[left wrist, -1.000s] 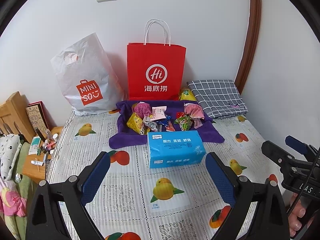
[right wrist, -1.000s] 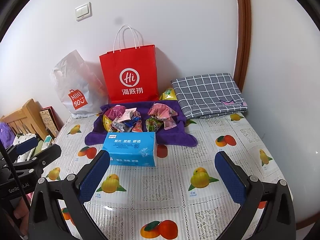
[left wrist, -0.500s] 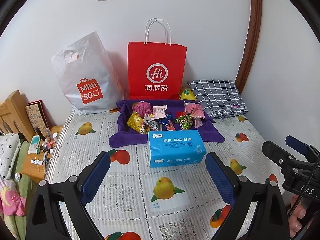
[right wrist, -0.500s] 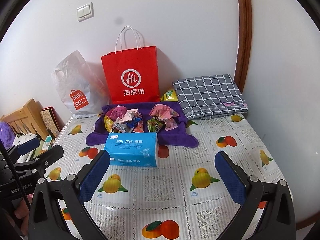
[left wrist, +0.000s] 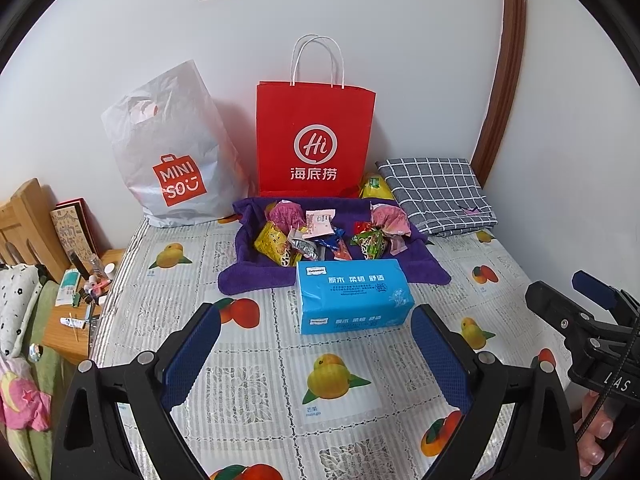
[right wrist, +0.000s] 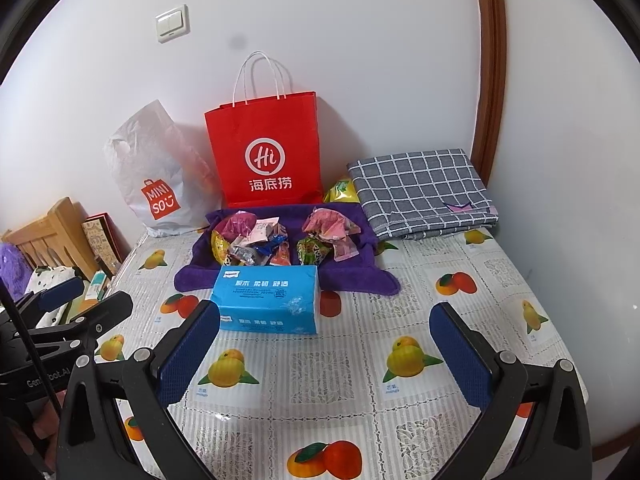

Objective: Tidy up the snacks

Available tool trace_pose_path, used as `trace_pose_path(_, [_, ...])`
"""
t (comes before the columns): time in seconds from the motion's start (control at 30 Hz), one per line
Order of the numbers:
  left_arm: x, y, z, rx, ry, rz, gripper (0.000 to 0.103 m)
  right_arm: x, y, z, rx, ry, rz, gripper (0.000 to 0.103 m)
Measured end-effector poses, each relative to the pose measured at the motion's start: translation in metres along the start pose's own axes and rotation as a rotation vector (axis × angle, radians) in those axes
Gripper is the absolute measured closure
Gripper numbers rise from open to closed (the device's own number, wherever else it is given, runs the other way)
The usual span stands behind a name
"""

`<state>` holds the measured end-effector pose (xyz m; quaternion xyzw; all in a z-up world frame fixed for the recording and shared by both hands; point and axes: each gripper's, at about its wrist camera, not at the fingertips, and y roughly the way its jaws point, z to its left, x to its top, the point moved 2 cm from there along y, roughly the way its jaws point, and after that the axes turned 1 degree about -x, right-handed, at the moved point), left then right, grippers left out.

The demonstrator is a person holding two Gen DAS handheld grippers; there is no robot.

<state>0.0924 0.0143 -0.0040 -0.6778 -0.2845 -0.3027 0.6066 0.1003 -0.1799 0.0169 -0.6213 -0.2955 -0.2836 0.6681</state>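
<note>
Both tongs are held wide apart above the desk (left wrist: 248, 384), nothing gripped or touched. The left tongs (left wrist: 316, 356) are aimed at 12 o'clock toward the tissue box (left wrist: 352, 296); the right tongs (right wrist: 325, 354) are seen with the box at 11 o'clock. The snacks (left wrist: 320, 236) are heaped on the purple cloth (left wrist: 256, 276) just behind the box, with the red bag (left wrist: 314, 136) upright beyond at 12 o'clock.
</note>
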Motion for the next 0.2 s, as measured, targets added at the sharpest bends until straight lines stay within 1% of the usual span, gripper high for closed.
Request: trace_pose_path(0.2, [-0.0014, 0.0013, -0.0004, 0.004, 0.008, -0.015, 0.007, -0.0001, 0.0004, 0.0006, 0.002, 0.001, 0.000, 0.000])
